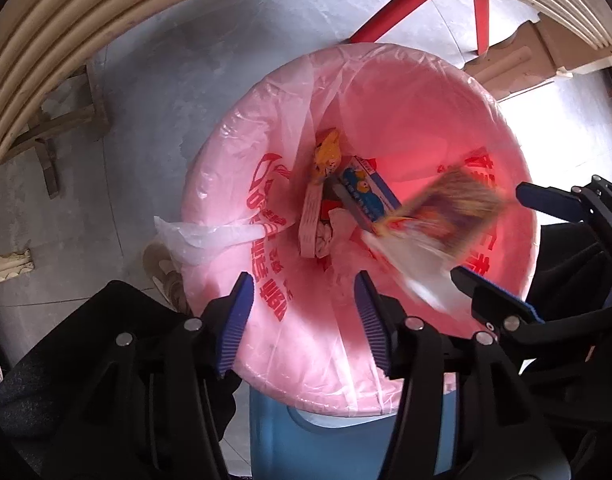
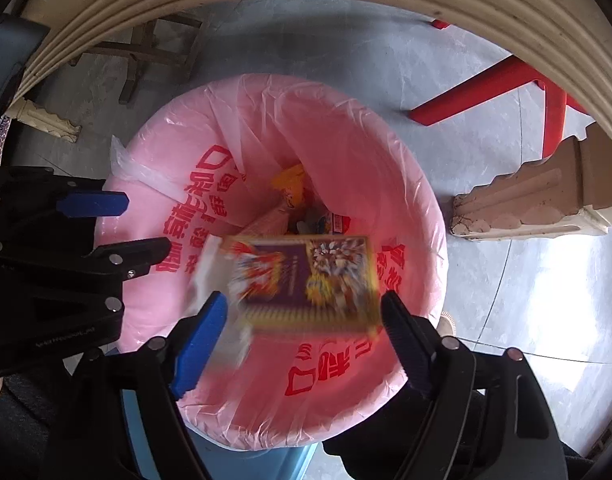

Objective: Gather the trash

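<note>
Mostly blurred, purple packet [image 2: 306, 280] over pink-lined bin [image 2: 418, 200]

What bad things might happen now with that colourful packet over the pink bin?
1. The blurred colourful packet sits between the open right gripper pads, over the pink bin bag. It may catch on a pad instead of dropping.
2. A white tissue flutters beside it and might drift out past the rim.
3. The left gripper hangs close by, so the two might bump.

Grey floor [image 2: 486, 184] under pink-lined bin [image 2: 426, 216], perhaps tiled.
</note>
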A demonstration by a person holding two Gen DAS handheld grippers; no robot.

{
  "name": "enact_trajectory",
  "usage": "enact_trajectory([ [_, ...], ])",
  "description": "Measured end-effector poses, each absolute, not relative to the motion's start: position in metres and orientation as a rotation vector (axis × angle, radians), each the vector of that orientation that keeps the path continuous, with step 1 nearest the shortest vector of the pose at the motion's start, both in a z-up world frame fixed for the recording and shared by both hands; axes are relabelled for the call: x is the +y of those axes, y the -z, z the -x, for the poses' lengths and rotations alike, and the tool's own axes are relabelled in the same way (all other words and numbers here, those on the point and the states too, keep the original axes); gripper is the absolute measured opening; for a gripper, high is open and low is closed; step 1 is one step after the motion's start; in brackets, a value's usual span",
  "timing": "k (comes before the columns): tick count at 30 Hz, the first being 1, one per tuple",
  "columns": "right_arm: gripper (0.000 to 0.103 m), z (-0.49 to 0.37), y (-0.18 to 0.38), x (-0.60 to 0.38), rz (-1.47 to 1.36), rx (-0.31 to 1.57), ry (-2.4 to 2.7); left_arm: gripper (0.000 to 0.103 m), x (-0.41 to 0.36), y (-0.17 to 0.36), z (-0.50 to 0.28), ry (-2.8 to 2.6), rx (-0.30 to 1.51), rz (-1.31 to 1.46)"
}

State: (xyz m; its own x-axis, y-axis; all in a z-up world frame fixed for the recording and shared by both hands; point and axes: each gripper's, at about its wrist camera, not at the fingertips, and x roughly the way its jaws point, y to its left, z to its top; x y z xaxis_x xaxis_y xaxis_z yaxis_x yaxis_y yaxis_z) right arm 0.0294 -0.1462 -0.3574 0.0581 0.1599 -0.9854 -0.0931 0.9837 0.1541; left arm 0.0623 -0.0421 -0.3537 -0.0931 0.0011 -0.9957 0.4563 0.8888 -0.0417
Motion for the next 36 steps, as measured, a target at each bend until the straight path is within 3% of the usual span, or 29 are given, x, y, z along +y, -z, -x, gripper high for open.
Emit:
enact_trajectory([
  [23, 0.081, -0.025, 0.351, -0.162, -0.106, 1.499, -0.132, 0.055, -0.051, 0.349, -0.058, 0.370, 1.606, -0.408],
  [36, 0.081, -0.005, 0.304, -0.191, -0.126, 1.391, -0.021, 0.057, -0.064, 0.302, -0.038, 0.354, 1.464, -0.415],
])
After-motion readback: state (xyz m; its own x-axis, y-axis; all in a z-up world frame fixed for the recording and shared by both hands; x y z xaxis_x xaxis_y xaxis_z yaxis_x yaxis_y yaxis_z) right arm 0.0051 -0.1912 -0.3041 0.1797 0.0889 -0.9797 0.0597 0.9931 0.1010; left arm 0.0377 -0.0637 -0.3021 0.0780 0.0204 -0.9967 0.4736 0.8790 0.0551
